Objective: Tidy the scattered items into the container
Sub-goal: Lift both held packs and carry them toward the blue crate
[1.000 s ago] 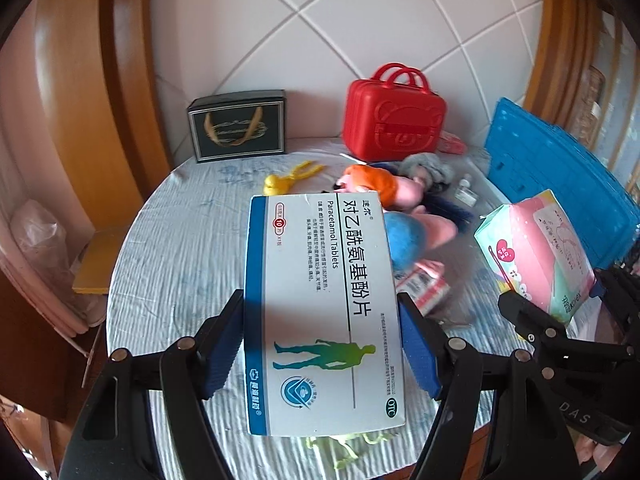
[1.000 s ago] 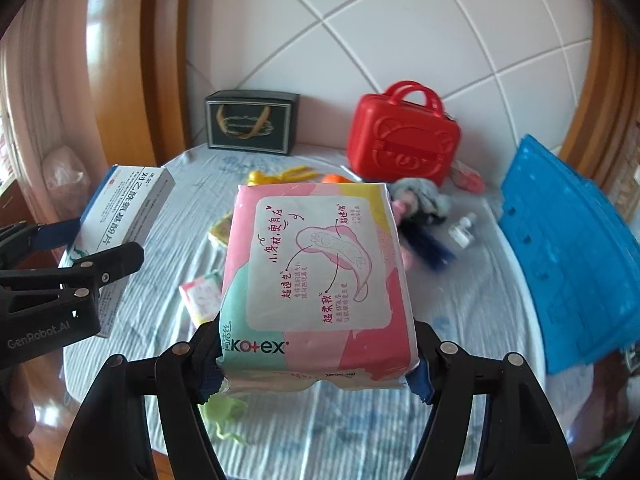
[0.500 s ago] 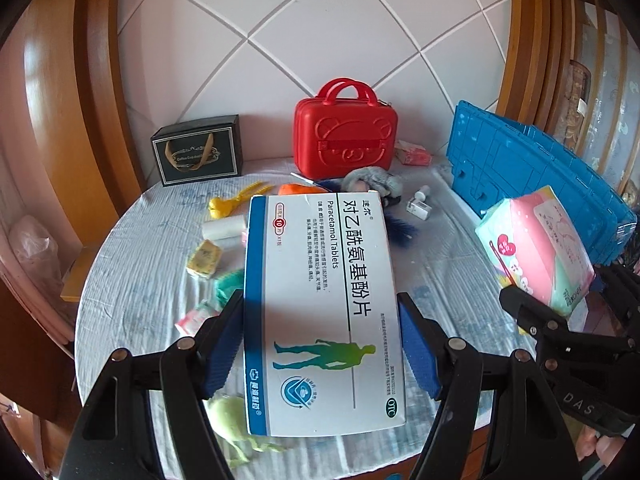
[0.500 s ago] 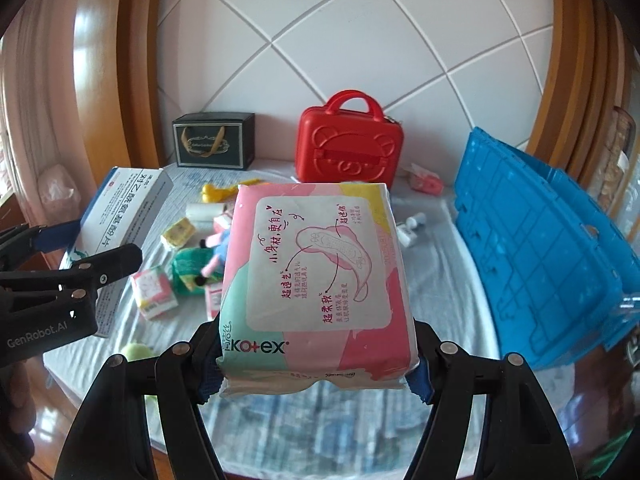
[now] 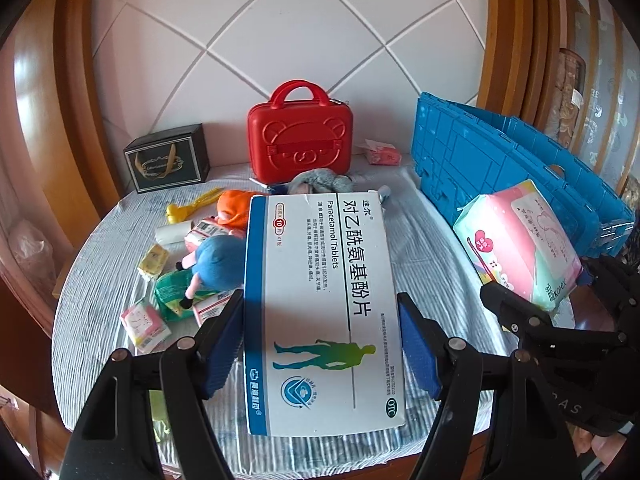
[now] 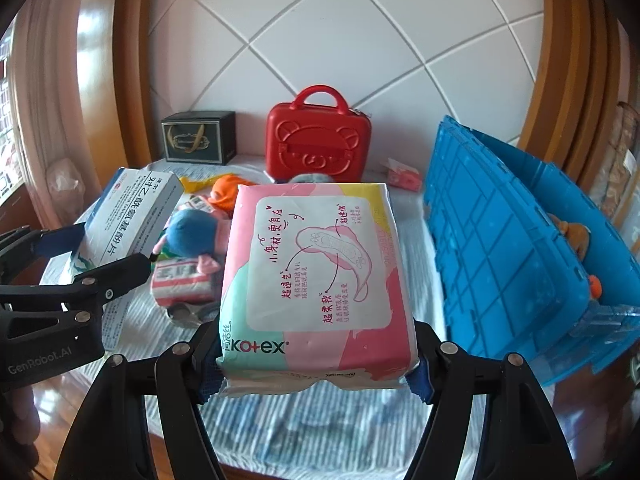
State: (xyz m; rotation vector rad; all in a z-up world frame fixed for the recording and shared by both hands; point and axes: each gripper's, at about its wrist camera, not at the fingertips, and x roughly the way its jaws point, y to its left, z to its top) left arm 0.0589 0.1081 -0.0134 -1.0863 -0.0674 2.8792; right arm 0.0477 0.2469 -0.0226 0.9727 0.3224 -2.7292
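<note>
Both views now sit higher and swung right compared with a second ago, so the blue crate fills more of the right side. At centre-left, the left gripper clamps the paracetamol box, long axis pointing away. Right of it, the right gripper grips the Kotex pack, nearer the crate, which lies to its right.

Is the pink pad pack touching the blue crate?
Apart. The right wrist view shows striped tablecloth between the pad pack, held in the right gripper, and the blue crate.
</note>
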